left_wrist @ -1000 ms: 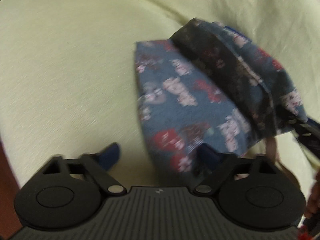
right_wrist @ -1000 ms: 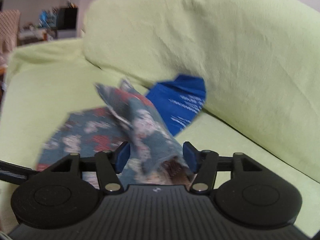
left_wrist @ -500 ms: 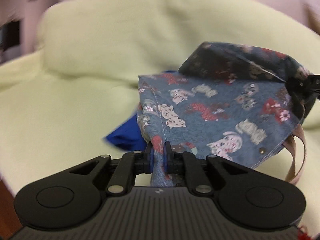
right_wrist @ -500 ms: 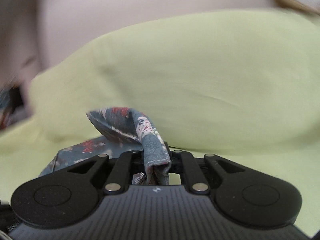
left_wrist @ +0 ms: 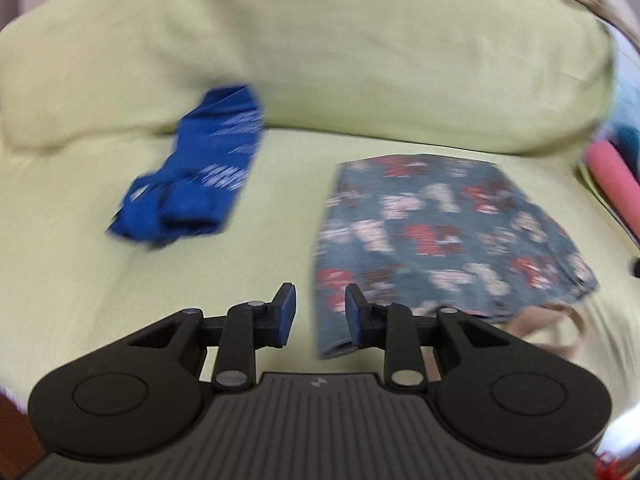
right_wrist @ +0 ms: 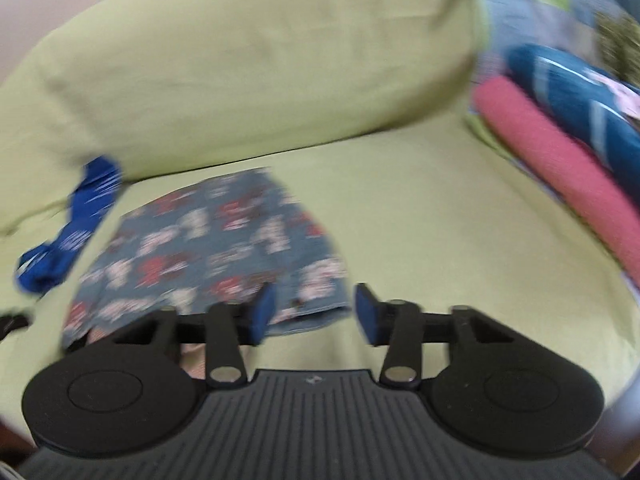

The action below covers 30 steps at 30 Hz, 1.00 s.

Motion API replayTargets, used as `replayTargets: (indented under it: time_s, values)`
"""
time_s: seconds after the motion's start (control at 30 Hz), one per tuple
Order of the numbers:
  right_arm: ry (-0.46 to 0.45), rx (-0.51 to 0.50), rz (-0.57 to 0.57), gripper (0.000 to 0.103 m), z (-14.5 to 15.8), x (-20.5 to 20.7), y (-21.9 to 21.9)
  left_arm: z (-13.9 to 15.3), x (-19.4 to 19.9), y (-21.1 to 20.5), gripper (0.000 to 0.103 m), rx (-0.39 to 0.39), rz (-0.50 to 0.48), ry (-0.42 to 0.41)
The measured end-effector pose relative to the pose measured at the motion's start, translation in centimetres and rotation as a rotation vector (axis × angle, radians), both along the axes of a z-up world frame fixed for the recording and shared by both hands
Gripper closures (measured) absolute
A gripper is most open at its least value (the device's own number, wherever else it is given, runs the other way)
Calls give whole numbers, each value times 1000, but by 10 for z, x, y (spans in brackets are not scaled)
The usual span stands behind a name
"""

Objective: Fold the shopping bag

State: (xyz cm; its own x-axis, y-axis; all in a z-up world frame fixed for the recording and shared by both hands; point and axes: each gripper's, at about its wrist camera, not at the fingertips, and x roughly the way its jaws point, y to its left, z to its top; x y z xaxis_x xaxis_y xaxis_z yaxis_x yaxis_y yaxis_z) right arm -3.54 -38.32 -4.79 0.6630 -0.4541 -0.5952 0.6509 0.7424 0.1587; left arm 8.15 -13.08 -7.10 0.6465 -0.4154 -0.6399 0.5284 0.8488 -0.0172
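Denim-blue patterned bag (left_wrist: 440, 236) lies flat on the green sofa (left_wrist: 360, 60); left gripper (left_wrist: 317, 309) stands apart and empty, bag at its one o'clock; right gripper (right_wrist: 311, 312), also parted, has it at eleven o'clock, near corner just beside its fingers.

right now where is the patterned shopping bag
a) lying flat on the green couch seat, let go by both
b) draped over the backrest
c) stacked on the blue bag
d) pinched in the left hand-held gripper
a: the patterned shopping bag lies flat on the green couch seat, with the left hand-held gripper and right hand-held gripper both open and holding nothing; the blue bag lies apart from it.
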Motion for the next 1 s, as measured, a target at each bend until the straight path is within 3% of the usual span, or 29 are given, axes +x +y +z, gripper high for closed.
replayTargets:
  time_s: [0.07, 0.2, 0.3, 0.33, 0.37, 0.4, 0.43, 0.47, 0.53, 0.63, 0.7, 0.77, 0.8, 0.9, 0.93, 0.97, 1.0]
  values:
    - [11, -27, 76, 75, -1, 15, 7, -1, -5, -21, 69, 13, -46, -7]
    - [4, -56, 178, 75, -11, 50, 1, -11, 4, -54, 66, 12, -102, 18]
    - [63, 2, 204, 77, -40, 70, -22, -37, 23, -72, 65, 132, -75, 38]
    - [108, 10, 190, 96, -50, 74, -29, -44, 28, -72, 65, 194, -38, 34]
    - [147, 15, 179, 101, -58, 77, -36, -48, 32, -66, 62, 220, -14, 33]
    - [126, 5, 183, 101, -57, 71, -35, -47, 33, -57, 62, 204, -6, 35]
    - [130, 4, 191, 97, -53, 66, -32, -44, 31, -47, 62, 206, 10, 25]
    - [148, -26, 185, 82, -48, 61, -23, -41, 28, -40, 60, 234, 34, 7]
    - [153, -126, 202, 68, -34, 49, 2, -38, 19, -26, 58, 298, 56, -45]
    - [94, -170, 419, 66, -17, 40, 46, -31, 2, -9, 58, 315, 57, -63]
    - [106, -179, 586, 58, -16, 51, 76, -27, -10, -6, 57, 299, 48, -64]
    - [139, -204, 719, 35, -21, 69, 105, -23, -20, -6, 56, 290, 35, -66]
    - [171, -224, 763, 31, -26, 82, 118, -22, -23, -6, 56, 290, 30, -69]
    - [285, -254, 835, 31, -46, 124, 144, -17, -29, -1, 55, 290, 28, -78]
    - [320, -252, 832, 34, -53, 138, 147, -16, -31, 1, 54, 289, 30, -79]
    - [351, -252, 816, 48, -61, 148, 148, -15, -33, 4, 50, 290, 34, -81]
    - [380, -243, 796, 47, -67, 156, 145, -14, -34, 8, 49, 293, 43, -84]
